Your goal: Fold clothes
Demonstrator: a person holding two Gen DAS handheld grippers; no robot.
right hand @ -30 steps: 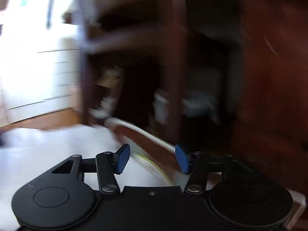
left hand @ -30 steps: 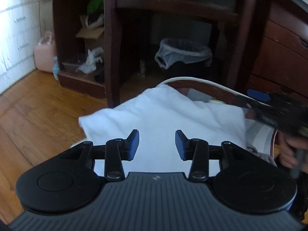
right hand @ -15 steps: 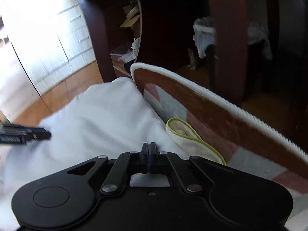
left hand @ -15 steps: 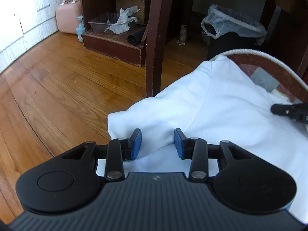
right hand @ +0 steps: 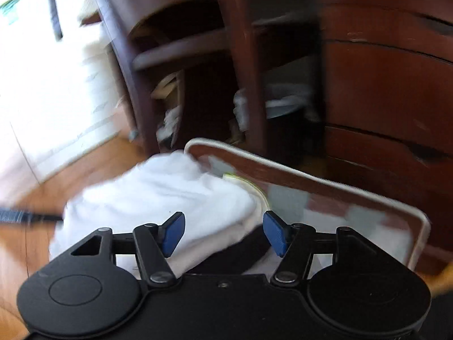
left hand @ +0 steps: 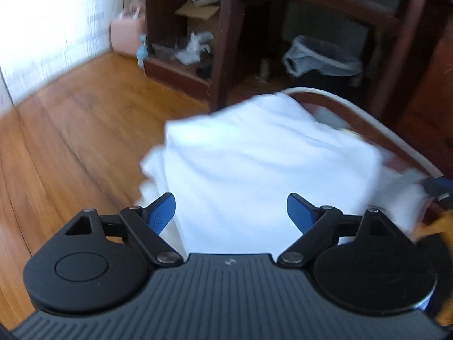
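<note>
left gripper [left hand: 230, 209] wide apart, right gripper [right hand: 223, 233] parted, empty above white garment [left hand: 269, 164].

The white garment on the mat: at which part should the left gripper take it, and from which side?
Probably the near-left corner of the white garment, where layered edges hang past the mat toward the wooden floor. Approach from the floor side with the open left gripper, so one finger slides under the loose edge.

garment [left hand: 269, 170] on mat [right hand: 334, 189] | bin [left hand: 322, 59] behind
</note>
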